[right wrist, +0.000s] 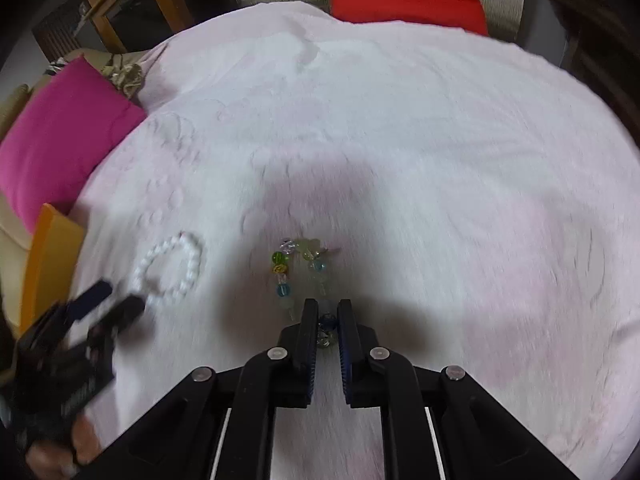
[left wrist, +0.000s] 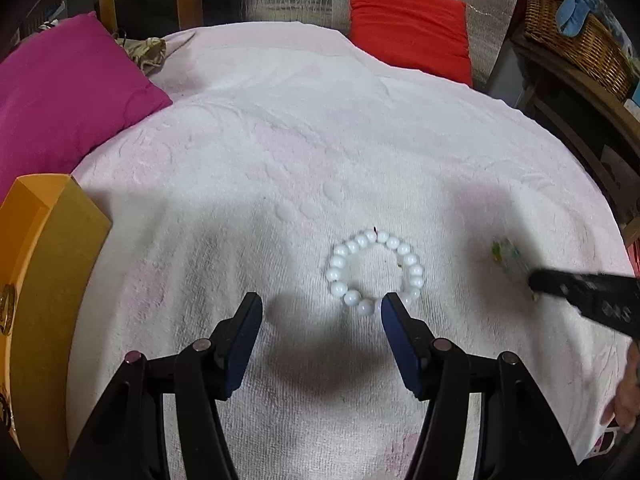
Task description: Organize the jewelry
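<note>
Right wrist view: right gripper (right wrist: 328,320) nips the multicoloured bracelet (right wrist: 298,268) by one bead — it may slip. Left gripper (left wrist: 322,312), wide open and empty, could nudge the white bracelet (left wrist: 374,272) along the towel (left wrist: 320,140).

The left wrist camera looks forward and down along its own black fingers (left wrist: 248,312), close above the pale pink towel (left wrist: 304,128), with the ring of white round beads (left wrist: 374,272) just ahead. The right wrist camera faces the same way from further right, equally low. Both views share the towel, the beads (right wrist: 170,270), the magenta cushion (left wrist: 68,92) and the red cushion (left wrist: 408,20).
</note>
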A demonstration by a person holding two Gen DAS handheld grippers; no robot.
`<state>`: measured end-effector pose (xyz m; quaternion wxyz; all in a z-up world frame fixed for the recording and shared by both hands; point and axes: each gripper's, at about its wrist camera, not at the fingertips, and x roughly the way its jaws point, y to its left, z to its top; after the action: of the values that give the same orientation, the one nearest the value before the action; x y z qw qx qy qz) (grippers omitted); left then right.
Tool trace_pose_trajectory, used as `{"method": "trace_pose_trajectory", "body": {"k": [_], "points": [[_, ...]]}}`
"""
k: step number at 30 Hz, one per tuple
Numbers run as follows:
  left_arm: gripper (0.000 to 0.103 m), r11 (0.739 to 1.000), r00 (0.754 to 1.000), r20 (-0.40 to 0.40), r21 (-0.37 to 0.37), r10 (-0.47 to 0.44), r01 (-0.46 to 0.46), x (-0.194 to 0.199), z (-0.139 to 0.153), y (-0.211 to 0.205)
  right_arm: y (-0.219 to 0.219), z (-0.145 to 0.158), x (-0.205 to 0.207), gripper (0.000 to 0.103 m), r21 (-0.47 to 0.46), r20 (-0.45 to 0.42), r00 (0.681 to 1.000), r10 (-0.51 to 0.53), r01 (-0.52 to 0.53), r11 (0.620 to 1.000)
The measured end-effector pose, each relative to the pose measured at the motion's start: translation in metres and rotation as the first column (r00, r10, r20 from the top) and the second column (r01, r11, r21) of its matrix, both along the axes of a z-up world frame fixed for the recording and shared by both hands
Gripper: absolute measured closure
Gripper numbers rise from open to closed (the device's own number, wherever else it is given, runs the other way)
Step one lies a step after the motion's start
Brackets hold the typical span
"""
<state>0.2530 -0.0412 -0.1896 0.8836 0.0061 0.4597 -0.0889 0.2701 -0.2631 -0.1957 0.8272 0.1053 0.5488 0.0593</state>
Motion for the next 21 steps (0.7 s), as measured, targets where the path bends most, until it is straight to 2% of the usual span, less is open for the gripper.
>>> {"method": "trace_pose_trajectory", "body": {"k": [3, 7, 14, 21], "points": [[0.040, 1.000, 1.000, 0.010, 0.003, -0.002, 0.002, 0.000, 0.002, 0.001, -0.010, 0.008, -0.011, 0.092, 0.054, -0.005, 1.000, 0.008, -0.007, 0.999], [0.040, 1.000, 1.000, 0.014, 0.015, -0.018, 0.017, 0.001, 0.002, -0.003, -0.025, 0.019, -0.019, 0.091, 0.131, 0.022, 0.998, -0.052, 0.049, 0.990], [0.040, 0.999, 0.999, -0.002, -0.002, -0.038, 0.038, 0.007, 0.000, -0.010, -0.041, 0.025, -0.022, 0.090, 0.178, 0.037, 0.994, -0.106, 0.097, 0.979], [0.040, 0.998, 0.998, -0.027, -0.009, -0.061, 0.061, 0.011, -0.007, -0.021, -0.049, 0.025, -0.027, 0.055, 0.190, 0.041, 0.987, -0.158, 0.147, 0.971]]}}
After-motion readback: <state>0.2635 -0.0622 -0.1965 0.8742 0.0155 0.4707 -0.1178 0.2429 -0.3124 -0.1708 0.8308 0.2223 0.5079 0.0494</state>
